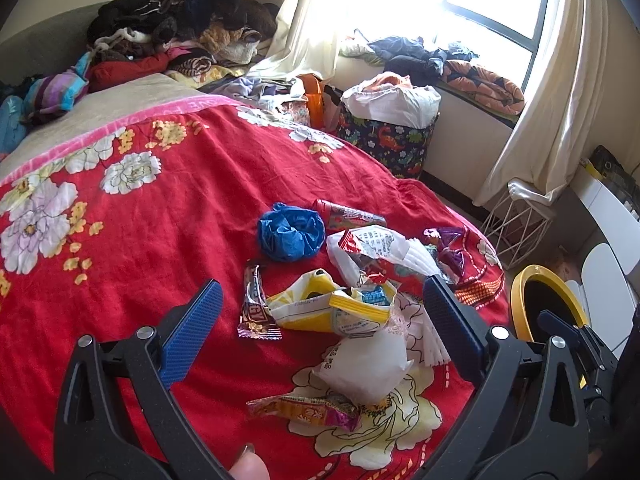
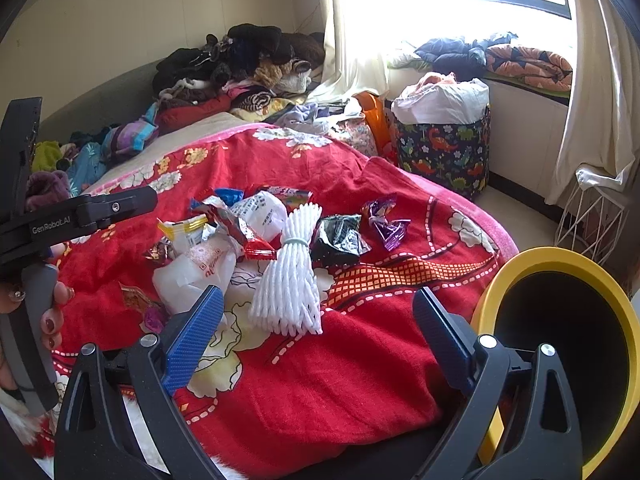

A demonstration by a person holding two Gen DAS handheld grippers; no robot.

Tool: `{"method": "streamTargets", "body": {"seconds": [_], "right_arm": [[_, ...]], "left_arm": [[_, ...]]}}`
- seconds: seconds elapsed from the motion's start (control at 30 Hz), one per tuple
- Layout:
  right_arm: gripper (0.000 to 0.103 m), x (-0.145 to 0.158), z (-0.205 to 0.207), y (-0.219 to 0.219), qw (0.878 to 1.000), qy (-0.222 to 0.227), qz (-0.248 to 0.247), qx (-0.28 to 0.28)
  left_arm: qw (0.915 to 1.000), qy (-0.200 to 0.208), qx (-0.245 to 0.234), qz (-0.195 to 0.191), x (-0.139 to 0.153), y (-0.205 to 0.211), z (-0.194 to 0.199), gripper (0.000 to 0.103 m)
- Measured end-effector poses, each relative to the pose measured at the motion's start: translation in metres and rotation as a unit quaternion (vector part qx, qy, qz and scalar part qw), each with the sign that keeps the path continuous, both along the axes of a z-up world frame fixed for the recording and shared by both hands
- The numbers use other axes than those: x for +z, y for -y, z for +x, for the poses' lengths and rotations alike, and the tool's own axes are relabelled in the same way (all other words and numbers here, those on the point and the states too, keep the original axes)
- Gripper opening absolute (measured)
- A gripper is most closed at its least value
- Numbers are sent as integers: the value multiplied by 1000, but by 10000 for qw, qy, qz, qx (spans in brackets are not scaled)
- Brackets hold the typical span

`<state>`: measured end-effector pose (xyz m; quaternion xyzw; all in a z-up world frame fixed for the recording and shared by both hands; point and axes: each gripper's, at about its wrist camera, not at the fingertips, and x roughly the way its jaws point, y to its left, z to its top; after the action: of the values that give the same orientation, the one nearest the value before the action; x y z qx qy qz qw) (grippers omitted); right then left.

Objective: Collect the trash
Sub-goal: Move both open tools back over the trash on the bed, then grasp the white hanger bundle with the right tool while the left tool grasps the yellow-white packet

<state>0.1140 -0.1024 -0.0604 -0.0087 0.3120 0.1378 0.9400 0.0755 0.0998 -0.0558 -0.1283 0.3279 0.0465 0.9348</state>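
Note:
Trash lies in a heap on the red flowered blanket. It includes a crumpled blue bag, a yellow-and-white wrapper, a white bag and a brown candy wrapper. My left gripper hovers open just above this heap, holding nothing. In the right wrist view a white foam net, a black wrapper and a purple wrapper lie ahead of my right gripper. That gripper is open and empty. A yellow bin with a black inside stands beside the bed, right of its right finger.
A dinosaur-print basket stuffed with laundry stands on the floor past the bed. Piled clothes cover the head of the bed and the window sill. A white wire stand sits under the curtain. A hand holds the left gripper's handle.

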Motion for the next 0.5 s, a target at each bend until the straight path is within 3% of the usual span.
{"method": "streamTargets", "body": {"seconds": [0.23,0.37,0.5], "right_arm": [[93,-17,19,-4,9995,-300,54,38],[92,-25,32,-10,9986,-512,65,114],[80,-31,45,-12,9974,-691,128,157]], "left_arm": [[9998,-110,-109,-113,-9,4,11,92],[9990,-241,-167,-344,-18,5,22,85],[9983,-337,-202,-441,-23,7,30,77]]}}
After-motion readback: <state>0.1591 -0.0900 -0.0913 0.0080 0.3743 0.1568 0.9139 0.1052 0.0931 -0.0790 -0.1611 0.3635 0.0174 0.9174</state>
